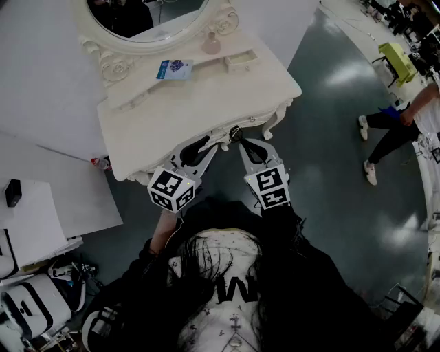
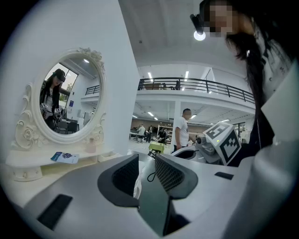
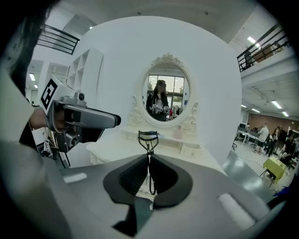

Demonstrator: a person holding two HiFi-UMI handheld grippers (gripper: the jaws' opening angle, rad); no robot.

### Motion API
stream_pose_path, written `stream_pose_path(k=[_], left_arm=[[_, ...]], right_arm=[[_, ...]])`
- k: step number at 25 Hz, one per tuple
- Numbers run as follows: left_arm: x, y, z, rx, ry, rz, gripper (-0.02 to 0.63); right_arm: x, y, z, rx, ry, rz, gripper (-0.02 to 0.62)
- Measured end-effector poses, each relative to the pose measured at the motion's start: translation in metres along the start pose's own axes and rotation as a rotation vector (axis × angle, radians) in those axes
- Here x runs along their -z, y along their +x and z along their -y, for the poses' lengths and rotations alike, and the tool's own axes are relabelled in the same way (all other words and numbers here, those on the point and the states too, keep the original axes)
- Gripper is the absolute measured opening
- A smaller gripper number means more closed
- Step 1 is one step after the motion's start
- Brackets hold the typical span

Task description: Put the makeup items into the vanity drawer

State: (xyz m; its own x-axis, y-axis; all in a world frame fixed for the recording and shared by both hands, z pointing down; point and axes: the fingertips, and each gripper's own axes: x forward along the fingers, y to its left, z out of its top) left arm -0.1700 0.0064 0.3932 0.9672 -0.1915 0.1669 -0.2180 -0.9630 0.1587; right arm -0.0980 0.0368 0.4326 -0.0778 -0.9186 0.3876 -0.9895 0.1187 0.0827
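The cream vanity [image 1: 206, 103] with its oval mirror [image 1: 148, 17] stands in front of me. My right gripper [image 1: 238, 135] is at the tabletop's front edge, shut on a black eyelash curler [image 3: 148, 138] that sticks up out of its jaws [image 3: 148, 158] toward the mirror. Just left of it, my left gripper [image 1: 217, 144] also points at the front edge. Its jaws [image 2: 145, 164] stand a little apart with nothing gripped between them. On the vanity's back shelf lie a blue and white packet [image 1: 174, 69], a pink bottle [image 1: 211, 45] and a small cream box [image 1: 241, 60].
A white wall panel [image 1: 41, 82] stands left of the vanity, with white tables [image 1: 41, 213] and gear below it. On the grey floor at the right walks a person [image 1: 399, 127], near a yellow-green cart [image 1: 397, 62].
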Motion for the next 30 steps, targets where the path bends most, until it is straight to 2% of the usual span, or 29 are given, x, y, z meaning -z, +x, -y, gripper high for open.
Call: stream_pose_path(k=[18,30], left_arm=[[0.003,-0.010,-0.037,0.073,0.018,-0.013,0.109],[0.023,-0.008,-0.048,0.110,-0.028,-0.057,0.109]], right_arm=[[0.003,0.030,-0.007,0.082,0.034,-0.025,0.029],[0.010,0.036,-0.016,0.095,0.073,-0.061,0.029]])
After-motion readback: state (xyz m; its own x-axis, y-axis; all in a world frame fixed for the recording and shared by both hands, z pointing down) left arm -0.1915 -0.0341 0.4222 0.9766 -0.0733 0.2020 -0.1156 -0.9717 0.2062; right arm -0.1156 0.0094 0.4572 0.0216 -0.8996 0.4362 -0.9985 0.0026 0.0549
